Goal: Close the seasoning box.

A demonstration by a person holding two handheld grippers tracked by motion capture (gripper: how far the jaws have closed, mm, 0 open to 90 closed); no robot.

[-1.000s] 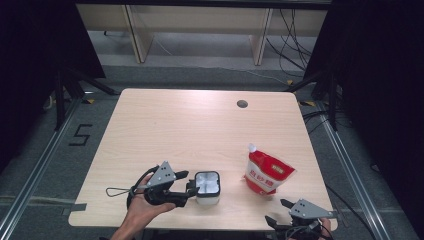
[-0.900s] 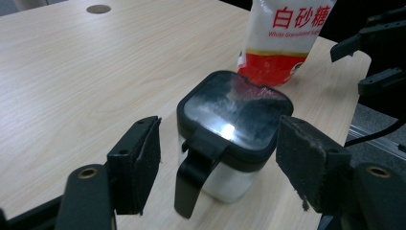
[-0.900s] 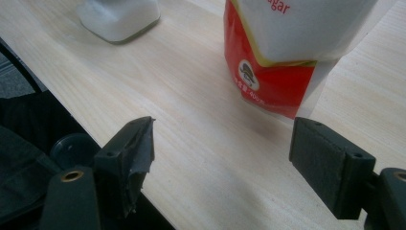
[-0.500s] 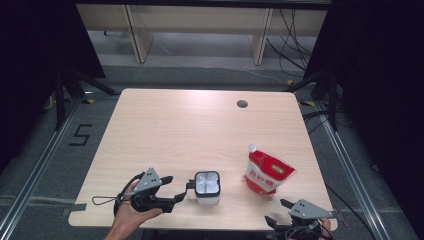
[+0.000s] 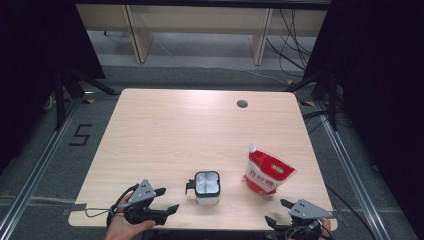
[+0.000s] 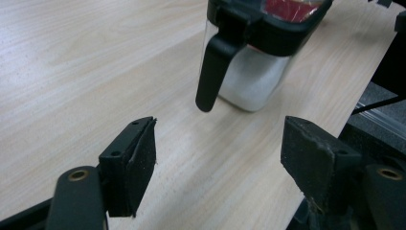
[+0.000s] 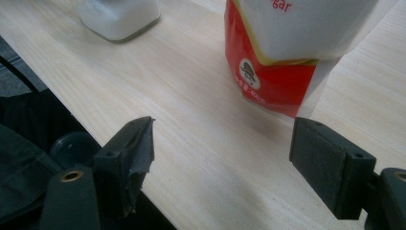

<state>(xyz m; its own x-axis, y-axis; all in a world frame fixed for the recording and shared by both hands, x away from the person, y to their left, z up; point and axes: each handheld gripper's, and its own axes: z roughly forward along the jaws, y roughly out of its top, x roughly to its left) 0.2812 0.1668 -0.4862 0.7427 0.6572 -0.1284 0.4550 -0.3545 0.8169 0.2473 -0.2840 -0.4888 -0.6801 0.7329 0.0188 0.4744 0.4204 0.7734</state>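
1. At the lower left of the high view, the left hand-held gripper (image 5: 167,201) lies low over the near edge of the worktop (image 5: 200,130), held in a hand (image 5: 120,227). Its jaws have just been opening and now stand wide apart with nothing between them; in the left gripper view only bare wood lies between the pads (image 6: 139,163).

2. Just right of it, lower centre of the high view, stands the clear sugar jar (image 5: 207,187) with its black lid and side handle (image 6: 213,72) turned toward the left hand-held gripper. It is upright, apart from the jaws, and the left gripper view shows white grains (image 6: 249,79) inside it, so it seems already filled at least in part.

3. Farther right, the red-and-white sugar pouch (image 5: 267,172) stands near the jar but not touching it, its spout at the top left. Whether the spout is capped cannot be told.

4. At the lower right corner of the high view, the right hand-held gripper (image 5: 280,212) rests at the worktop's edge, released, jaws wide and empty; in the right gripper view the pouch (image 7: 287,57) stands just beyond them.

5. Judgement: the jar looks set down and let go, and neither item is held. If pouring or refilling is the aim, the pouch has yet to be grasped; if that is done, only tidying remains.
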